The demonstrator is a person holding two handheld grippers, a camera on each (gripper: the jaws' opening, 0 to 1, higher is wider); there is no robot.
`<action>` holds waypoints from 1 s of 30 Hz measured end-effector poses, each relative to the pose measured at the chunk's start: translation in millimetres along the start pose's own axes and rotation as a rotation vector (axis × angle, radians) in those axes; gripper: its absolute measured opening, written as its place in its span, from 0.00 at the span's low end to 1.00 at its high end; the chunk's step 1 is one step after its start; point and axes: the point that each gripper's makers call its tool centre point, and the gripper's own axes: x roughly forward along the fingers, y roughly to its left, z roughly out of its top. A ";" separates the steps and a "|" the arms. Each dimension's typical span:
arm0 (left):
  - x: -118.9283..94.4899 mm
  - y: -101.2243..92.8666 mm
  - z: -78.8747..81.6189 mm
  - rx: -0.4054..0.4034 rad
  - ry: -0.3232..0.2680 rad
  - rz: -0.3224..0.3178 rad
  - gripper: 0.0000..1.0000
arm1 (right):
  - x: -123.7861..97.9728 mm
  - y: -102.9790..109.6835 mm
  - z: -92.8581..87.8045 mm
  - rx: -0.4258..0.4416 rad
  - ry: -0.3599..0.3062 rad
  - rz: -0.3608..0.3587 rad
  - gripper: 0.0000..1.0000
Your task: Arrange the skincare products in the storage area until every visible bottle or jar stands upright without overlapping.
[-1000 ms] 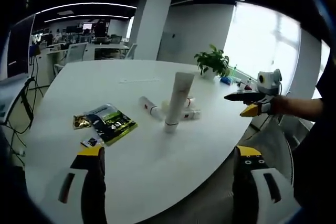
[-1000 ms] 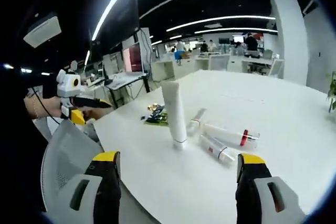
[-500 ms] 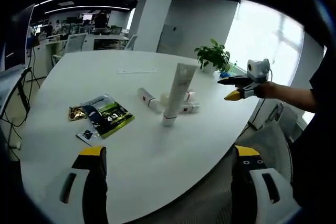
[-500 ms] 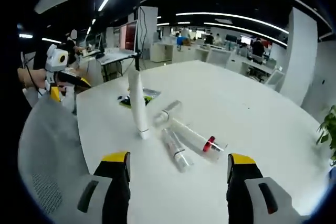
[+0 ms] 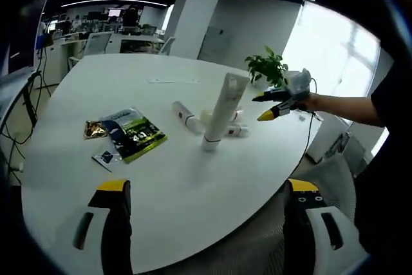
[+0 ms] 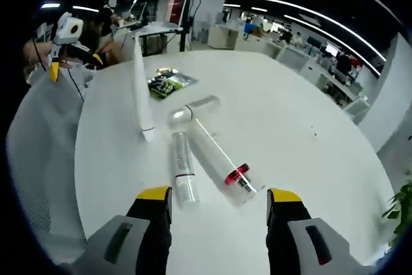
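A tall white tube [image 5: 219,119] [image 6: 140,88] stands upright on its cap in the middle of the white table [image 5: 161,185]. Beside it lie three bottles: a clear one with a red band [image 6: 219,159], a clear one [image 6: 181,173] and a silvery one [image 6: 193,107]. In the left gripper view they lie behind the tube, one to its left [image 5: 187,115] and one to its right [image 5: 233,131]. My right gripper [image 6: 219,194] [image 5: 273,104] hovers open just above the lying bottles. My left gripper [image 5: 207,186] [image 6: 67,43] is open, back at the table's near edge.
A green packet [image 5: 134,136] [image 6: 167,82], a gold sachet [image 5: 95,129] and a small dark sachet [image 5: 105,157] lie left of the bottles. A potted plant [image 5: 267,67] stands at the far edge. Grey chairs [image 6: 38,133] stand by the table; desks fill the background.
My right gripper has moved in over the table, close above the lying bottles. The left gripper has barely moved. Tube and bottles stay where they were.
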 end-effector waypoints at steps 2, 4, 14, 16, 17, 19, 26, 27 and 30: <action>0.3 0.8 -0.6 -0.005 0.004 0.003 0.92 | 8.2 -5.5 0.6 0.002 0.004 0.013 0.54; 0.2 2.2 -1.3 -0.010 0.007 0.007 0.92 | 15.1 -4.3 -0.7 -0.036 0.032 0.028 0.52; 2.0 3.4 -6.0 -0.017 0.032 0.012 0.91 | 48.8 -12.9 -3.2 -0.134 0.091 0.092 0.44; 2.0 4.3 -6.3 -0.020 0.034 0.015 0.91 | 52.8 -12.2 -2.1 -0.160 0.104 0.111 0.42; 2.2 4.5 -6.2 -0.021 0.035 0.016 0.91 | 57.0 -12.7 -2.7 -0.179 0.112 0.122 0.41; 2.6 6.4 -7.1 -0.028 0.038 0.023 0.91 | 63.6 -15.4 -3.1 -0.185 0.114 0.128 0.41; 4.2 10.1 -6.2 -0.056 0.032 0.034 0.91 | 74.8 -11.3 -10.6 -0.246 0.160 0.184 0.38; 5.4 11.1 -7.2 -0.059 0.035 0.036 0.91 | 78.0 -13.2 -11.1 -0.270 0.156 0.187 0.39; 5.9 12.1 -7.8 -0.064 0.038 0.042 0.91 | 82.1 -18.4 -11.9 -0.286 0.159 0.195 0.36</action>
